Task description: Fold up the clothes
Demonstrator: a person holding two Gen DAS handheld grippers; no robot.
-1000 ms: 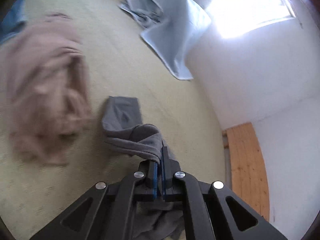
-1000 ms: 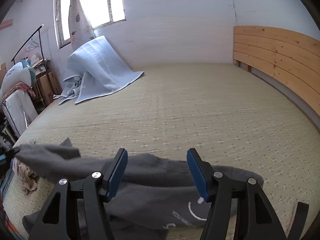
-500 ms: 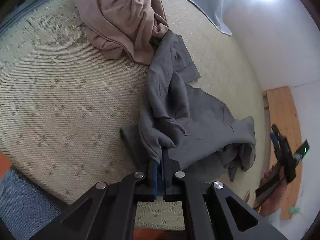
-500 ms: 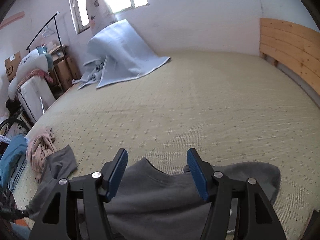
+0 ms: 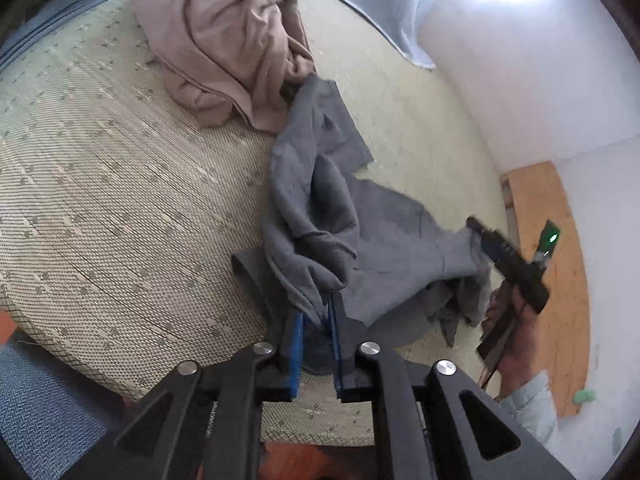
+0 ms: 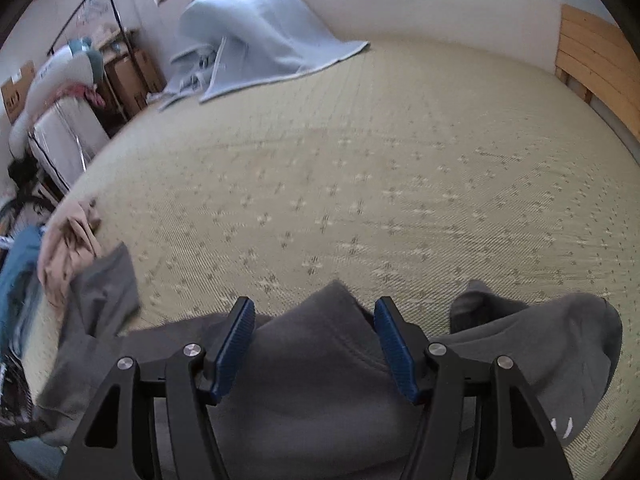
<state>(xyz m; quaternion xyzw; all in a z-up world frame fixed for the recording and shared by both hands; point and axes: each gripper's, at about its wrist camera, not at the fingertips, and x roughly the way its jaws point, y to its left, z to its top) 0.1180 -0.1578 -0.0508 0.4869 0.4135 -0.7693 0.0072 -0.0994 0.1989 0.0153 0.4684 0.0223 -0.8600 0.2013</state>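
Observation:
A crumpled grey garment (image 5: 340, 216) lies on the woven mat (image 5: 100, 184) near the bed's front edge. My left gripper (image 5: 317, 312) has its jaws slightly parted, with a fold of the grey cloth hanging between the blue pads. My right gripper (image 6: 314, 320) is open and hovers over the same garment (image 6: 312, 360), with a raised fold between the fingers, not pinched. In the left wrist view the right gripper (image 5: 508, 264) shows at the garment's far edge.
A crumpled pink-brown garment (image 5: 228, 40) lies beside the grey one's far end. A light blue blanket (image 6: 256, 36) is heaped at the back against the wall. A wooden headboard (image 6: 600, 52) runs along the right. Blue clothing (image 6: 16, 280) and clutter sit off the bed's left edge.
My left gripper's jaws have parted slightly around the grey fold. My right gripper has come down lower over the garment, near its edge.

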